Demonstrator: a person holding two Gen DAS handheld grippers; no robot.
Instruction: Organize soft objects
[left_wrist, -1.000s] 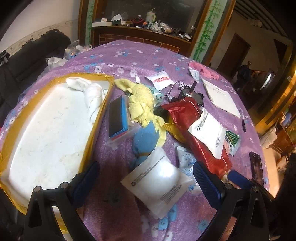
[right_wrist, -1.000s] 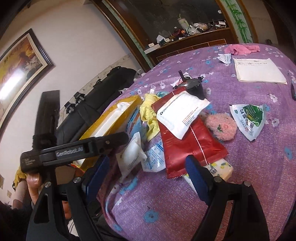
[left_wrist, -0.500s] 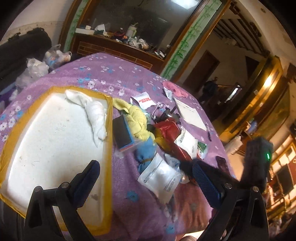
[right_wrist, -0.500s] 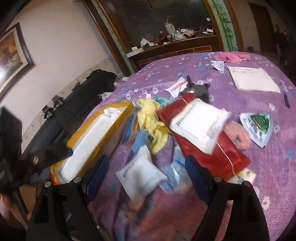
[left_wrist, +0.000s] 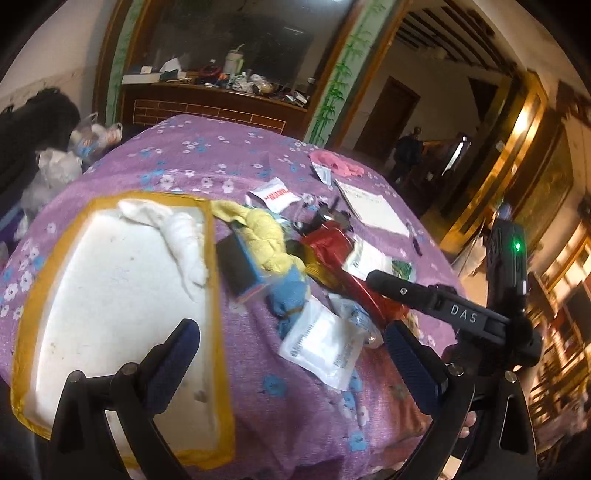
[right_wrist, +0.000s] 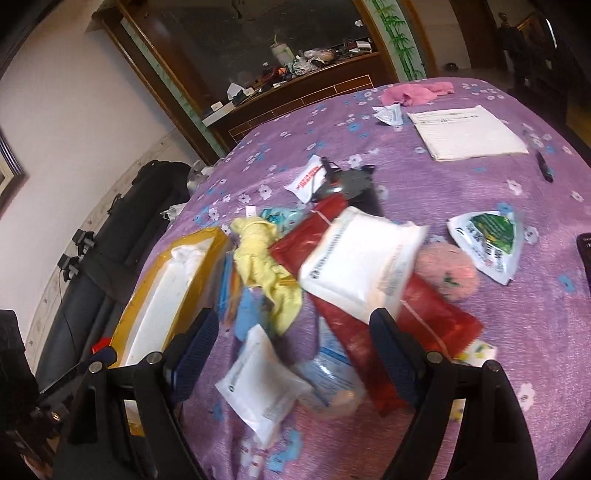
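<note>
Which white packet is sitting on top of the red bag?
The bigger white packet, lying across the red bag. The other white packet lies on the purple tablecloth, nearer the grippers.

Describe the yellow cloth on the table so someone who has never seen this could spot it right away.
Start at the big white foam box with yellow-taped edges on the purple flowered tablecloth. Just beside its far corner, in the pile between the box and the red pouch, lies the yellow cloth. It is the only pale yellow item, crumpled and twisted, unlike the flat packets around it.
</note>
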